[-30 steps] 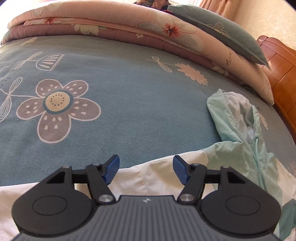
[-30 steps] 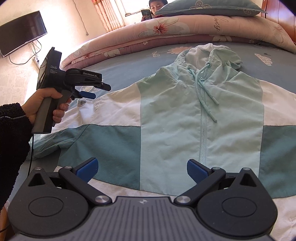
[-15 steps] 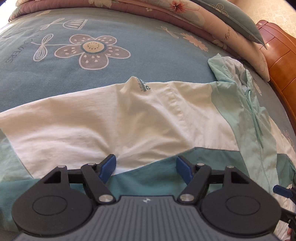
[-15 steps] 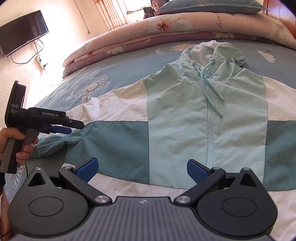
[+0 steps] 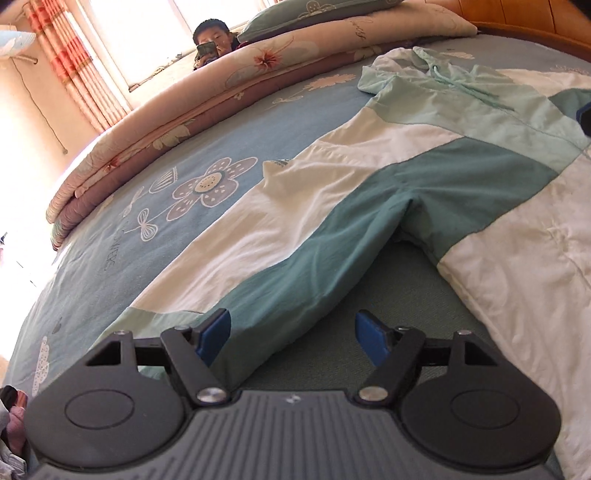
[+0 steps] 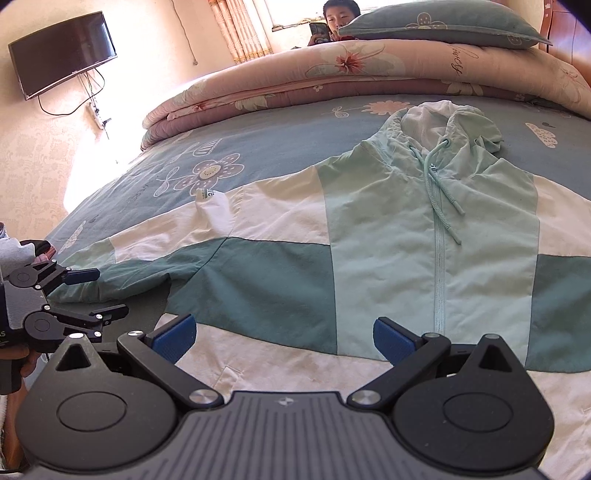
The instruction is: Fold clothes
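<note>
left wrist view: left tool is sitting low at the sleeve end of the hooded jacket, blue pads spread wide, pinching nothing; cuff is lying between them, nearer the 9 o'clock pad.
change: a second ago this view was showing mostly bedspread with the jacket at 4 o'clock; half a second ago it was over the white sleeve panel; now it is looking along the sleeve from the cuff, so the tool is dropping to the sleeve tip.
meaning: likely lining up for a pinch on the cuff to fold the sleeve in; the jacket is lying spread flat, unfolded.
jacket place: on the bed, stretching from 6 to 2 o'clock, hood at 1 o'clock.
writing: pale lettering on the bedspread at 9 o'clock, too faint to read.
right wrist view: right tool is hovering over the jacket's white hem, pads spread, gripping nothing.
jacket here: front up, zipper closed, drawstrings lying at 1 o'clock.
left tool seen: at 9 o'clock, fingers apart beside the cuff.
writing here: small sleeve label at 11 o'clock, letters unreadable.
other: folded quilt, pillow, wall TV.
</note>
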`<state>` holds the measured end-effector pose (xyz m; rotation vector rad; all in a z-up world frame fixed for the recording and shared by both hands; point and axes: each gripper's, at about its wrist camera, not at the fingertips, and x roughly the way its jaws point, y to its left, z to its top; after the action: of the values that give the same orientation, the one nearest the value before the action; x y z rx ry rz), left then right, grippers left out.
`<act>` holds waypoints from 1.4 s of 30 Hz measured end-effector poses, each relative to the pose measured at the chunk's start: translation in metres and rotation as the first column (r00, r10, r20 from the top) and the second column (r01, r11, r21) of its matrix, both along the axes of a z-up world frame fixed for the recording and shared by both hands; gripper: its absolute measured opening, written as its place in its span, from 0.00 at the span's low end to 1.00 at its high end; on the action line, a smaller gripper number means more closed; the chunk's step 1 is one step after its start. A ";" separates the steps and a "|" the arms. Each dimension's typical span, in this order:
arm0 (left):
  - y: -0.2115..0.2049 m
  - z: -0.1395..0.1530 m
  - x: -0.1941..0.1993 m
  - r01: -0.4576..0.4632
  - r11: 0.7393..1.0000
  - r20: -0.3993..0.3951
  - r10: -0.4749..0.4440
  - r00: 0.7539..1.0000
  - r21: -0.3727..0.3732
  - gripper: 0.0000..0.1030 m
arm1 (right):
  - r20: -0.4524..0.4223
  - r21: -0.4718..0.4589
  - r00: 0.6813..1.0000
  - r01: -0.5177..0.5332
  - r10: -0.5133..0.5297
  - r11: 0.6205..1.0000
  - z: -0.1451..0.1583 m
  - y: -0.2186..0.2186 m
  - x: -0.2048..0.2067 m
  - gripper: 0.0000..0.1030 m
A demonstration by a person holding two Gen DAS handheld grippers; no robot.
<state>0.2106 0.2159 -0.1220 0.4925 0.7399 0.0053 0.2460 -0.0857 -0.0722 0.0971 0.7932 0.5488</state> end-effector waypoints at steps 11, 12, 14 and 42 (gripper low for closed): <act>-0.015 -0.025 0.028 -0.031 0.963 0.058 0.016 0.998 0.269 0.12 | 0.011 -0.027 1.000 -0.007 0.007 1.000 0.006 0.007 -0.006 1.00; -0.014 -0.020 0.026 -0.019 0.961 0.055 0.004 0.998 0.276 0.11 | 0.011 -0.027 1.000 -0.007 0.008 1.000 0.006 0.007 -0.005 1.00; -0.013 -0.011 0.021 0.003 0.957 0.049 -0.018 0.999 0.291 0.08 | 0.008 -0.025 1.000 -0.006 0.007 1.000 0.005 0.007 -0.004 1.00; 0.099 0.030 0.054 -0.269 0.811 -0.191 0.197 0.962 -0.519 0.68 | -0.018 -0.020 0.999 -0.039 0.038 0.999 0.002 0.020 -0.007 1.00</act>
<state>0.2650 0.3147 -0.0922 -0.1490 0.8853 -0.0061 0.2389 -0.0654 -0.0705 0.0684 0.8194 0.5768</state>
